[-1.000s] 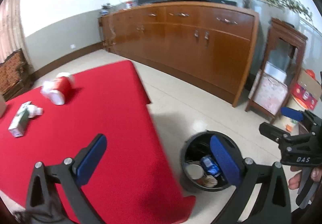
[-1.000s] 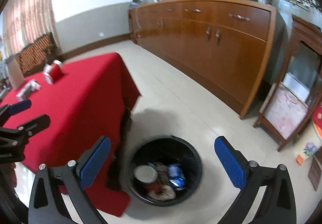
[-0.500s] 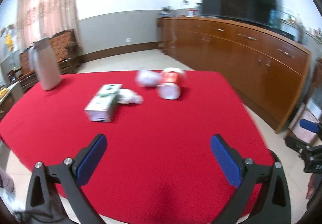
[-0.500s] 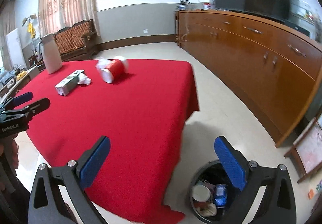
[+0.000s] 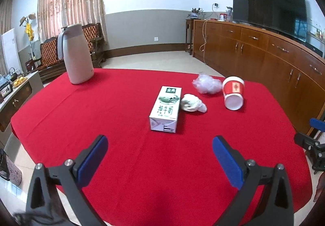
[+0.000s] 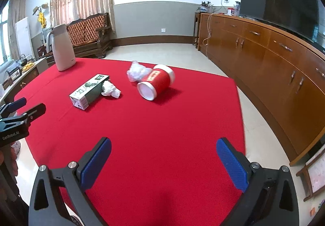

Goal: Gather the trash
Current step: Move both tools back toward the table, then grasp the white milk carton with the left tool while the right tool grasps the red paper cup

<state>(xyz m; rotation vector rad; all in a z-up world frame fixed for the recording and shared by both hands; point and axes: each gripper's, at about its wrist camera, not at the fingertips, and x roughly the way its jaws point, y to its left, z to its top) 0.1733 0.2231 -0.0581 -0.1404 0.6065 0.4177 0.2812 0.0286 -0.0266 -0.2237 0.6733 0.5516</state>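
On the red tablecloth lie a white-and-green milk carton, a crumpled white tissue, a clear plastic wad and a tipped red paper cup. My left gripper is open and empty above the near part of the table, short of the carton. My right gripper is also open and empty, further right, with the cup ahead of it. Each gripper shows at the edge of the other's view.
A beige thermos jug stands at the table's far left corner. A long wooden sideboard with a television runs along the right wall. Wooden chairs stand behind the table. The trash bin is out of view.
Both grippers have swung left from the black bin on the floor to face the table. The trash items now lie ahead of both, and the bin has left both views.
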